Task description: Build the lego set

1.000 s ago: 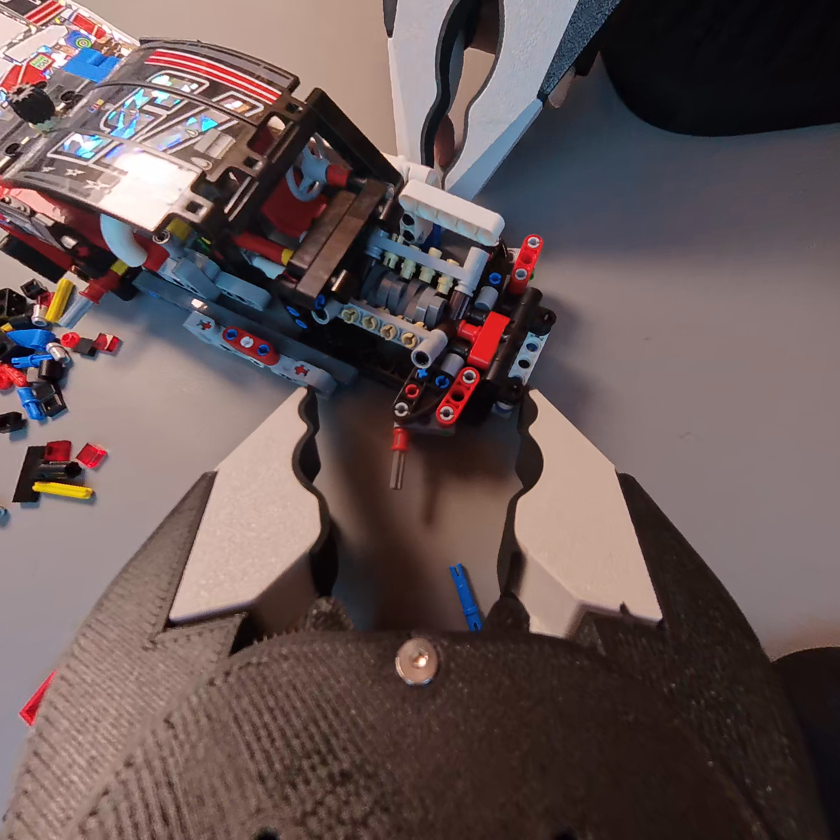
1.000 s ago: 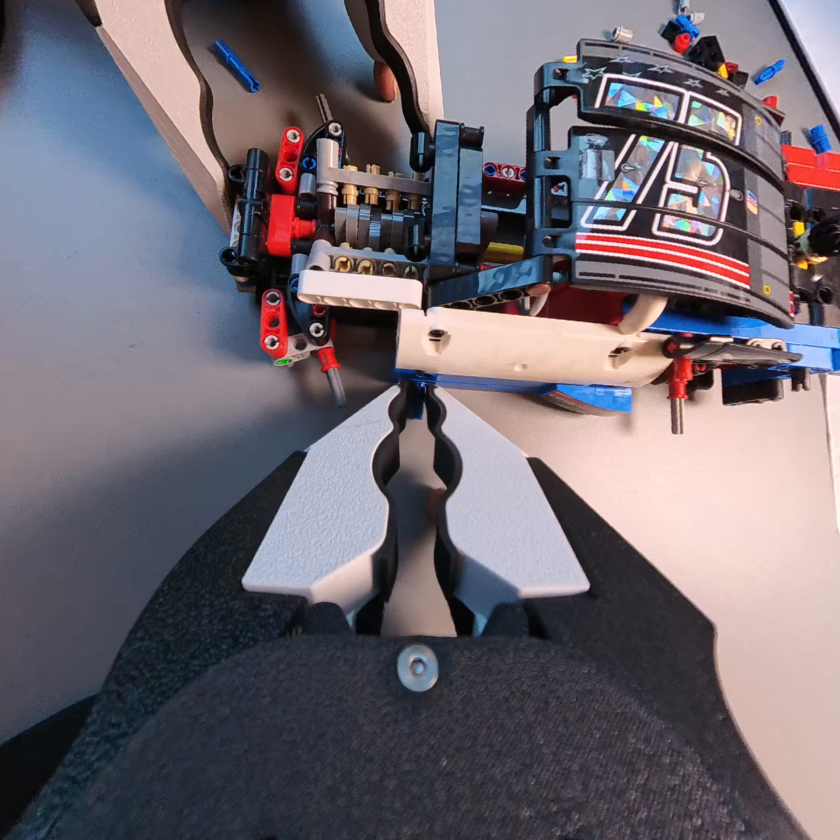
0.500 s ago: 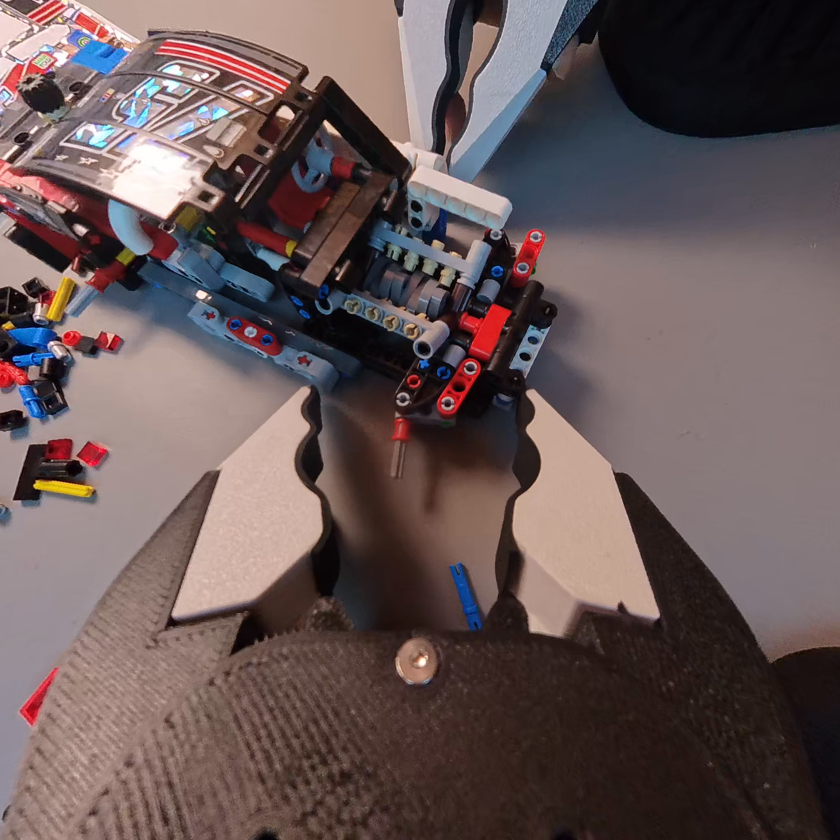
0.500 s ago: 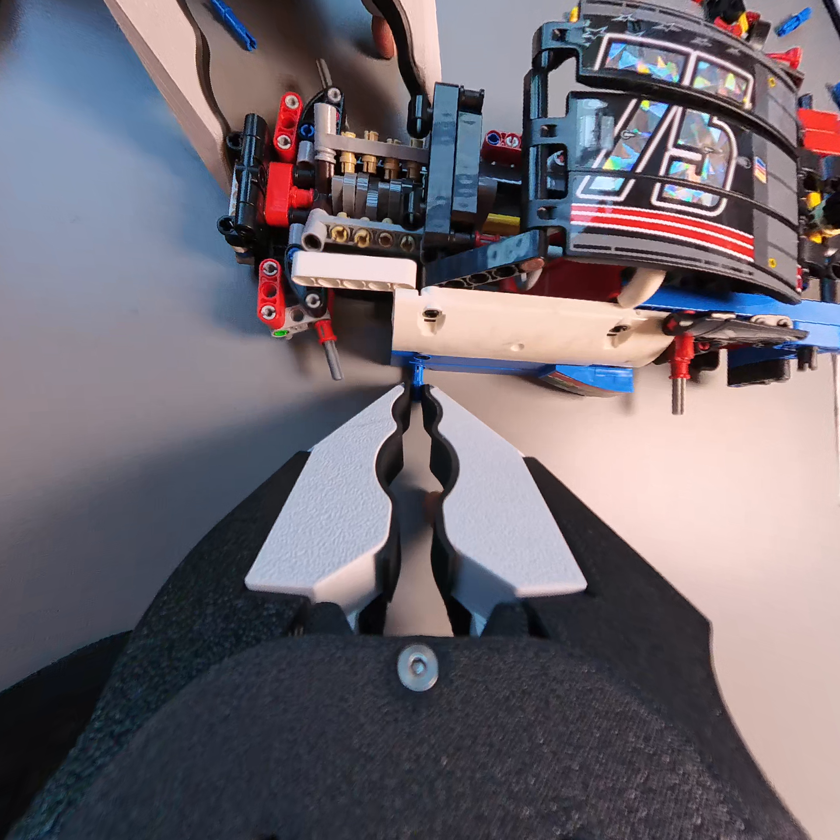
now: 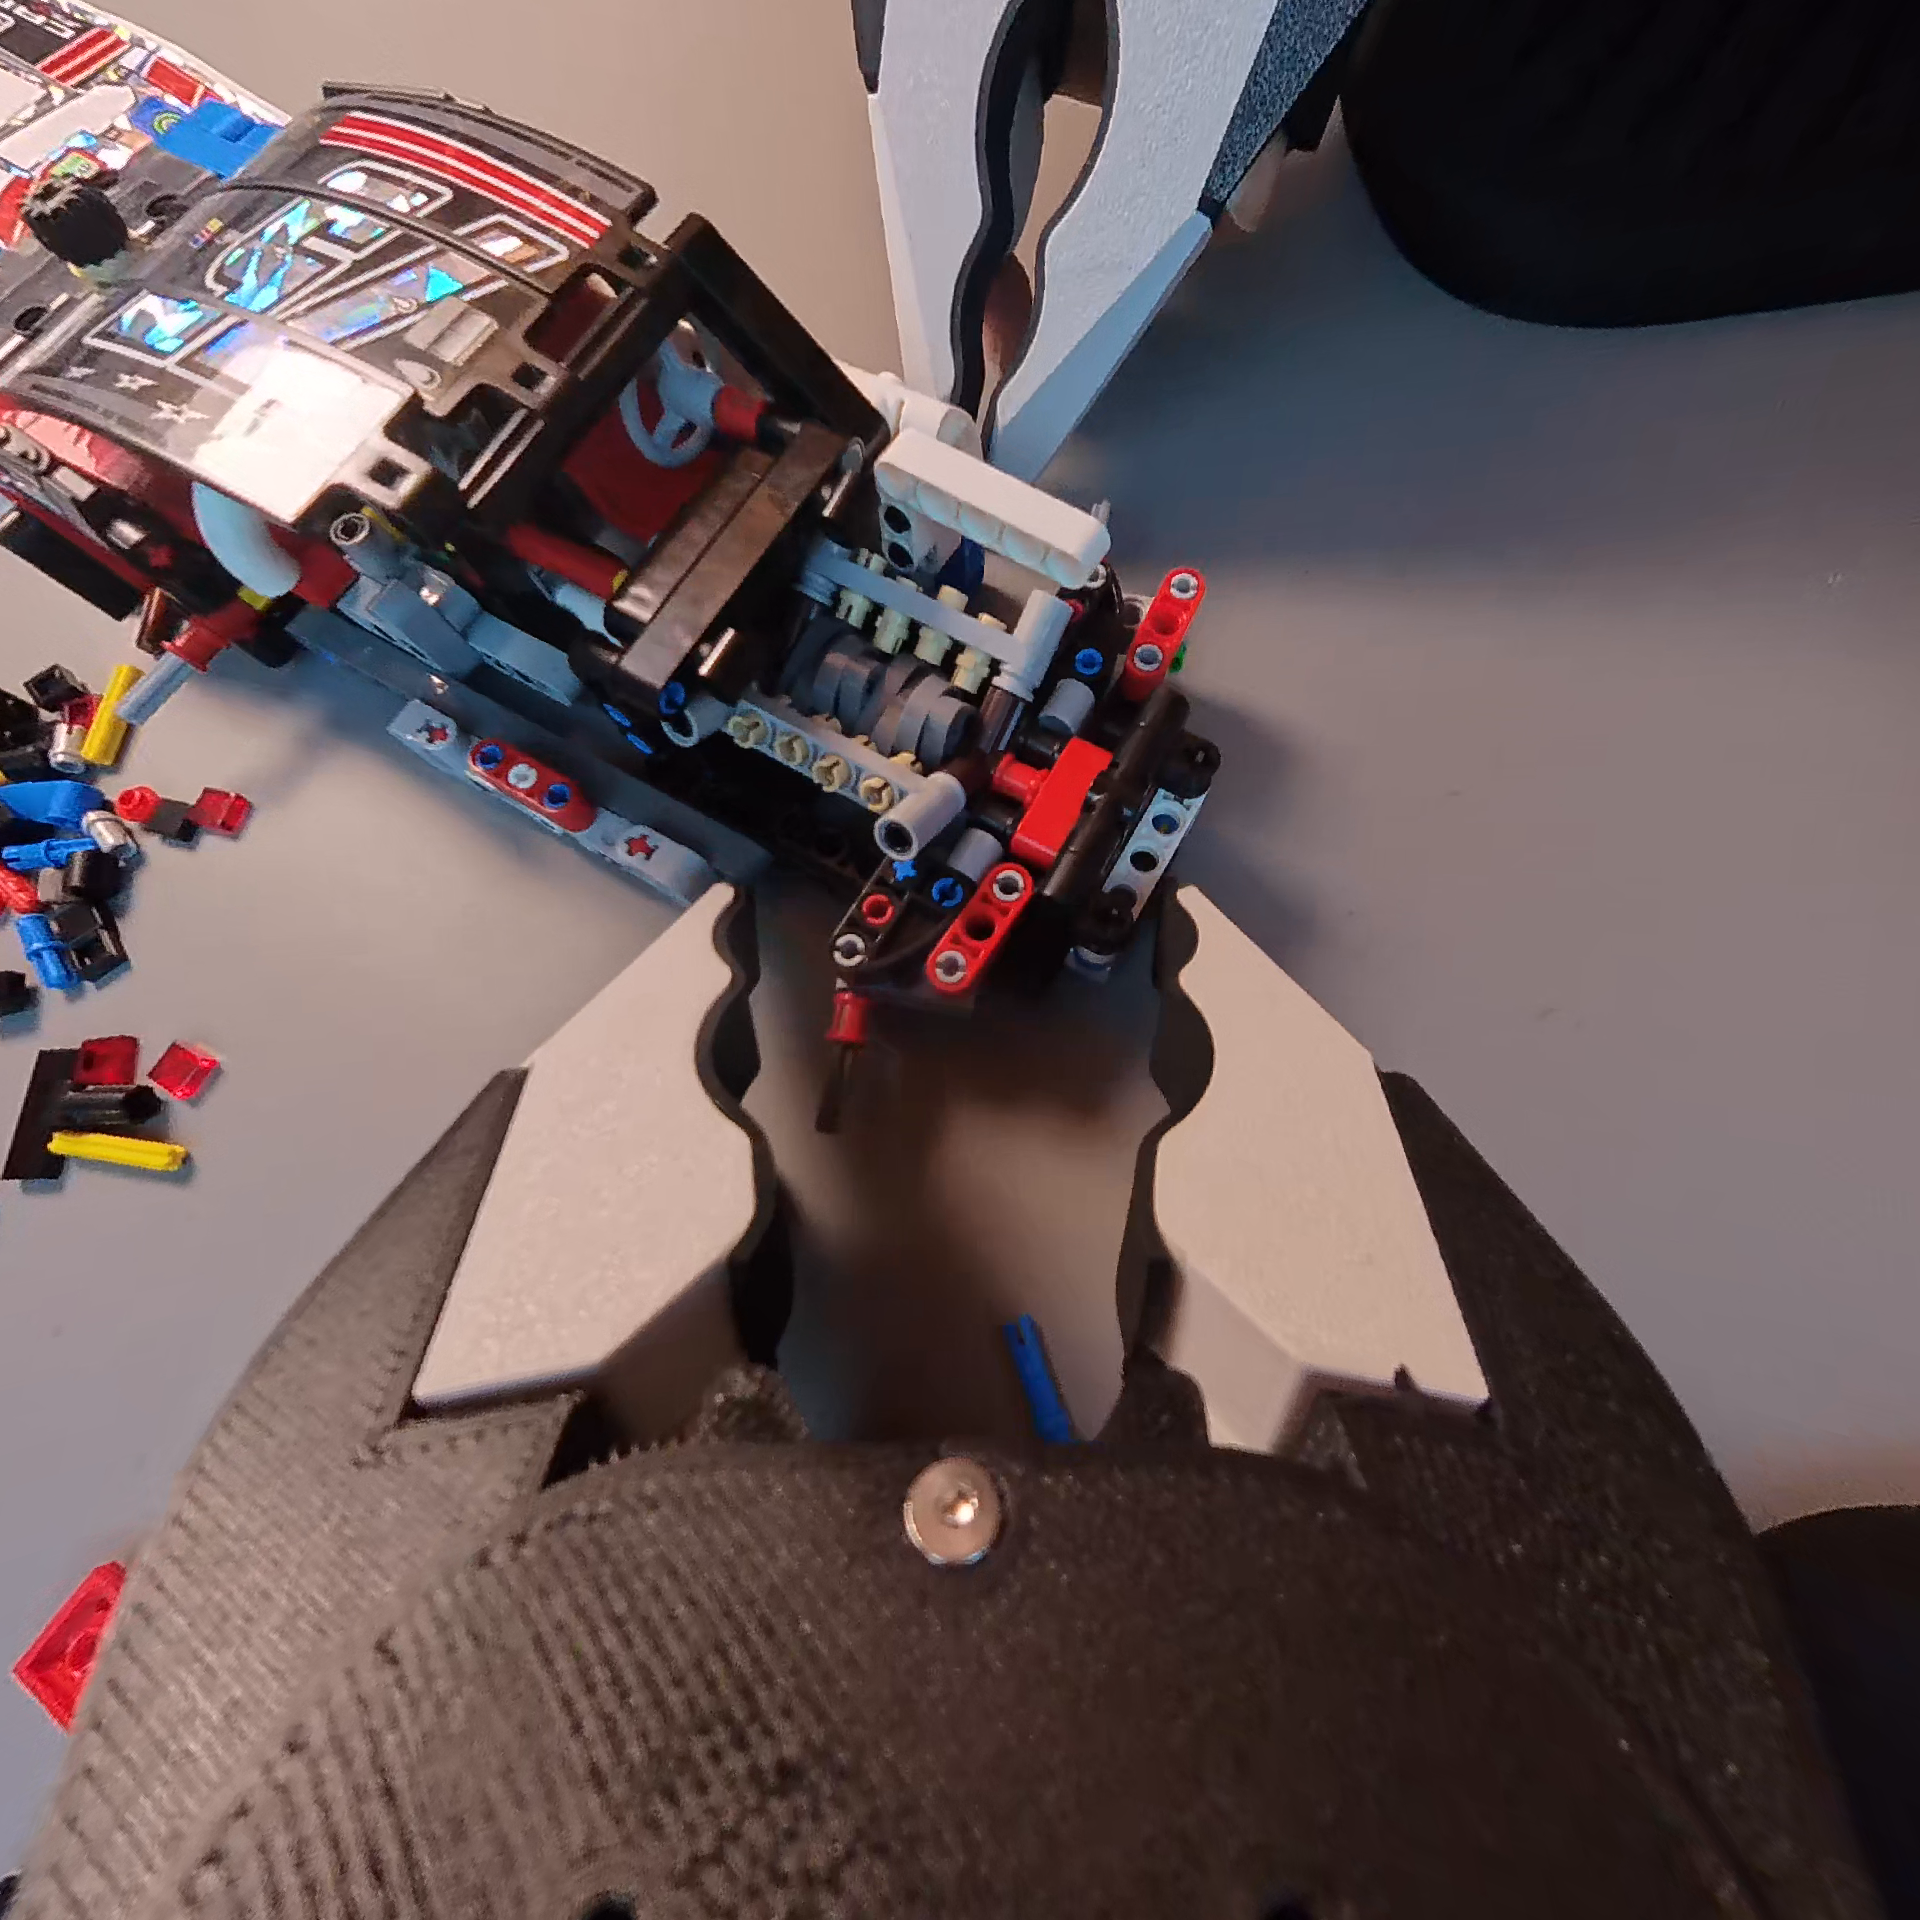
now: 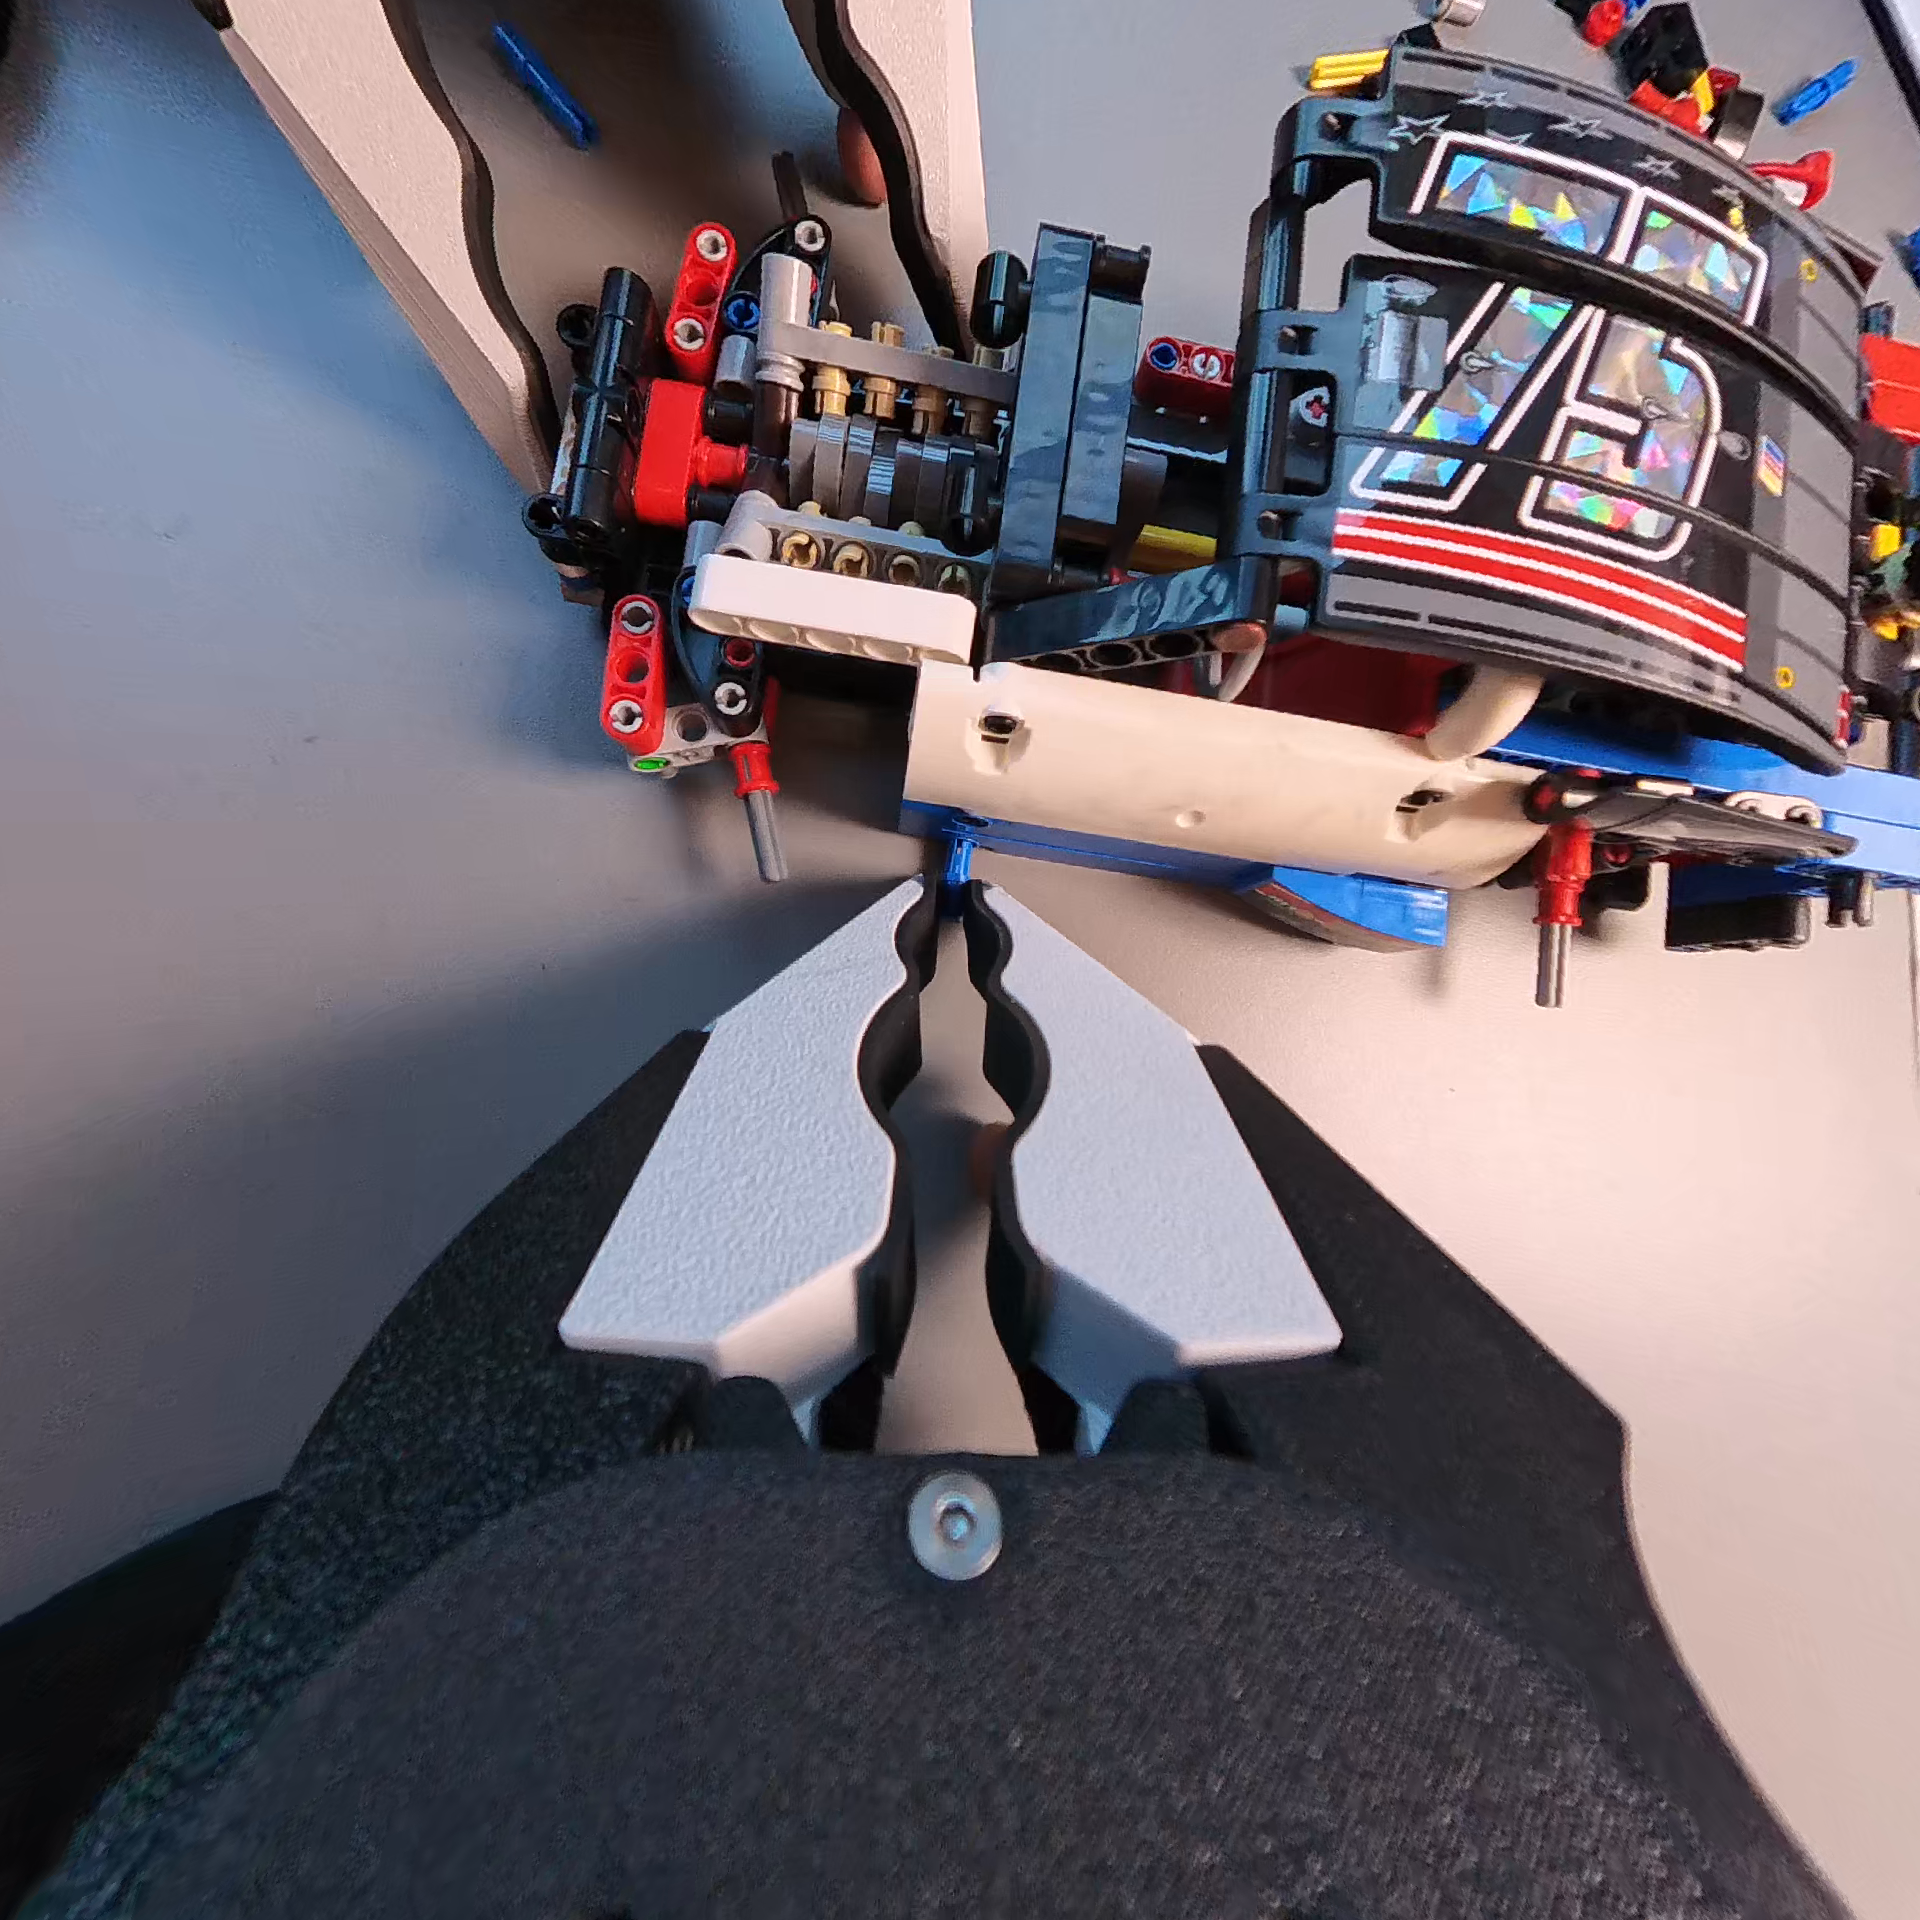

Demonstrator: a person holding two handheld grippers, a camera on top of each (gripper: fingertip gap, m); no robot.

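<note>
The lego car (image 5: 540, 488) lies on the grey desk (image 5: 1558, 727), partly built, with its black roof panel (image 6: 1558, 416) bearing shiny foil stickers and red stripes, a white side panel (image 6: 1195, 769) and a blue strip (image 6: 1662, 769) along the side nearest the right wrist camera. Its bare end shows the engine block (image 5: 894, 707) of grey and tan parts, a white beam (image 5: 987, 509) above it, and red beams (image 5: 977, 925) and black links at the very tip. A red-capped grey axle (image 6: 758, 810) sticks out from that end toward the right wrist camera, and a second one (image 6: 1553, 914) juts from farther along the same side. The right tongs (image 6: 948, 899) are clenched on a small blue pin (image 6: 954, 868) that pokes out from the blue strip under the white panel; their tips meet at the car's side. The left tongs (image 5: 951, 904) are released, spread wide, with the bare end of the car reaching between the two tips; the right-hand tip sits just beside the black end link, and whether it touches I cannot tell. A loose blue pin (image 5: 1034, 1377) lies on the desk deep between the left fingers (image 5: 623, 1195), apart from the car. To the left of the car in the left wrist view, small loose parts (image 5: 73, 862) in black, blue, red and yellow are scattered on the desk, with a yellow axle (image 5: 120, 1151) and red clear tiles (image 5: 185, 1070) nearer the camera. A dark rounded object (image 5: 1662, 156) sits at the far right edge.
</note>
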